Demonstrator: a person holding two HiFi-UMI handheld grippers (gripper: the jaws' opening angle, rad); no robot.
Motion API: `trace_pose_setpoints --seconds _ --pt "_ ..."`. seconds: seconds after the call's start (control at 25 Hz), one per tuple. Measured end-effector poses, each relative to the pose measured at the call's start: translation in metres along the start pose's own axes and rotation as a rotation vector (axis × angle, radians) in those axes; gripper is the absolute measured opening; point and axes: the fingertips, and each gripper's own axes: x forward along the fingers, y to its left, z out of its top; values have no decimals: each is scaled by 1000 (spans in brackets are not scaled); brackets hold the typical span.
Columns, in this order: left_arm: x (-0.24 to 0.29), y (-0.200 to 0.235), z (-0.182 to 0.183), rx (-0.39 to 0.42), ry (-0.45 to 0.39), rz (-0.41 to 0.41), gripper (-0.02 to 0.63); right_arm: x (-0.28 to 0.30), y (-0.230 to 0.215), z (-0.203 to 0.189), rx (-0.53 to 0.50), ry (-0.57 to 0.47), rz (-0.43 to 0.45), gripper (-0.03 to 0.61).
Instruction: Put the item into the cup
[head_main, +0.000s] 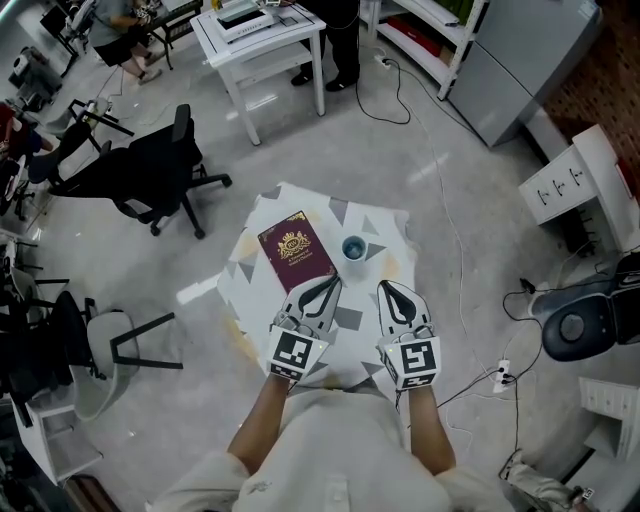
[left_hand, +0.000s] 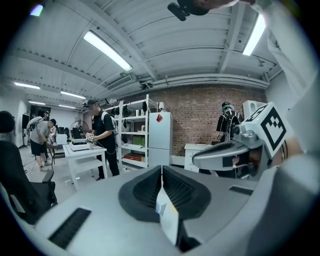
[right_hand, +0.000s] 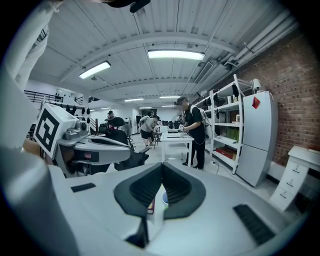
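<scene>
Fingers closed, empty, on left gripper (head_main: 333, 282), right gripper (head_main: 384, 286); cup (head_main: 353, 248) just ahead between them.

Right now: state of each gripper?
Left gripper: shut, holding nothing.
Right gripper: shut, holding nothing.

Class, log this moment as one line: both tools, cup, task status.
left tool: shut, empty | right tool: shut, empty | blue cup: beside maroon book | task: nothing held

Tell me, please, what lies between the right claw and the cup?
Only bare patterned tabletop; the head view shows nothing else between the right claw and the cup.
</scene>
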Motion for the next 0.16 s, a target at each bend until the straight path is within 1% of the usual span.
trace_pose_setpoints --seconds 0.16 --pt "-5 2 -1 -5 -2 2 21 0 5 0 -1 0 1 6"
